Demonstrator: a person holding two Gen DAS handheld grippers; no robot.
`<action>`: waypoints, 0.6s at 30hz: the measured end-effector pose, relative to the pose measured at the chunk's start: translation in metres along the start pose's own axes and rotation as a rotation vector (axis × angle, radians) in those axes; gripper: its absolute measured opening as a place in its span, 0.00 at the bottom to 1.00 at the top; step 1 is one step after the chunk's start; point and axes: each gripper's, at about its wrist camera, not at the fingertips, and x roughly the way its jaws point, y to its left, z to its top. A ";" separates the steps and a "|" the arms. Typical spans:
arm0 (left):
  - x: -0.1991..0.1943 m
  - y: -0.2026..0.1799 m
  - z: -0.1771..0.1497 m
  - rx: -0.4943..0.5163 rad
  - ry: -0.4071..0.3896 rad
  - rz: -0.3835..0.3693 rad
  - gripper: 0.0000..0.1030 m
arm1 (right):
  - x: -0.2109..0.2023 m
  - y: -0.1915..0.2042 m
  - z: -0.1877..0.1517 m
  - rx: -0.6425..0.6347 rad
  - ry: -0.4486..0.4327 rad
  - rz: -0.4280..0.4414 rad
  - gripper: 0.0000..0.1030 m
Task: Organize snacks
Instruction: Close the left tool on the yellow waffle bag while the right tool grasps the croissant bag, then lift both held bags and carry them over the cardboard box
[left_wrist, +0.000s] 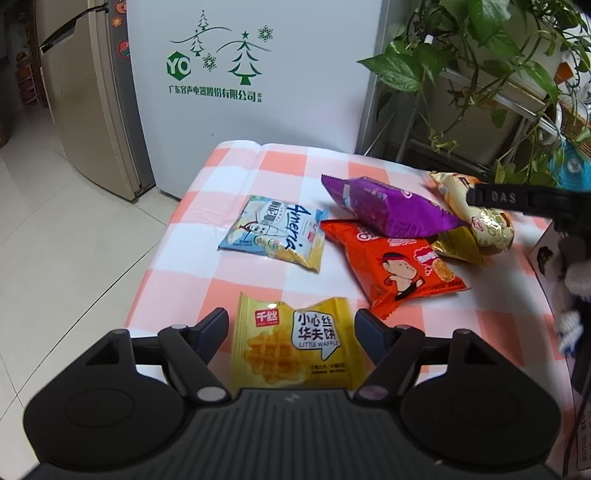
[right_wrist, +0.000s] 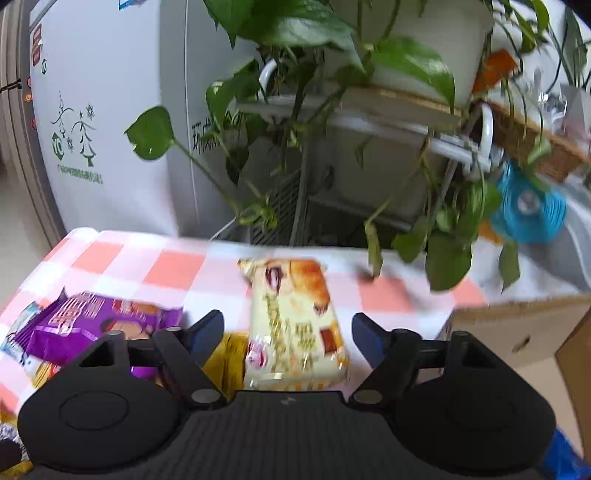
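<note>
You are working at a tabletop (left_wrist: 236, 173) covered in a pink-and-white checked cloth. Behind it stands a white appliance (left_wrist: 258, 110) printed with green trees and lettering, with a beige refrigerator (left_wrist: 92, 110) to its left. The floor (left_wrist: 55, 240) is pale glossy tile. To your right, a trailing green plant (right_wrist: 332, 55) sits on a metal rack (right_wrist: 369, 122); a cardboard box (right_wrist: 517, 325) adjoins the tabletop.

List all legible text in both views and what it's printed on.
"YO" and "广东容声电器股份有限公司": white appliance
"Ameria": light blue packet; smaller print unreadable
"千丝", "小心丝华夫饼", "LITTLE WAFFLE": yellow waffle packet; fine print blurred
"DAS": right tool finger
Orange packet, purple packet, cream packet: print not legible
</note>
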 end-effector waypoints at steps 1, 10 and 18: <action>0.001 0.000 0.000 0.001 0.002 -0.001 0.76 | 0.004 -0.002 0.002 0.006 0.008 0.011 0.86; 0.009 -0.003 -0.003 0.020 0.035 -0.013 0.78 | 0.040 0.006 0.001 -0.043 0.114 0.023 0.86; 0.018 -0.003 -0.010 0.050 0.049 -0.003 0.77 | 0.044 0.007 -0.005 -0.010 0.167 0.046 0.68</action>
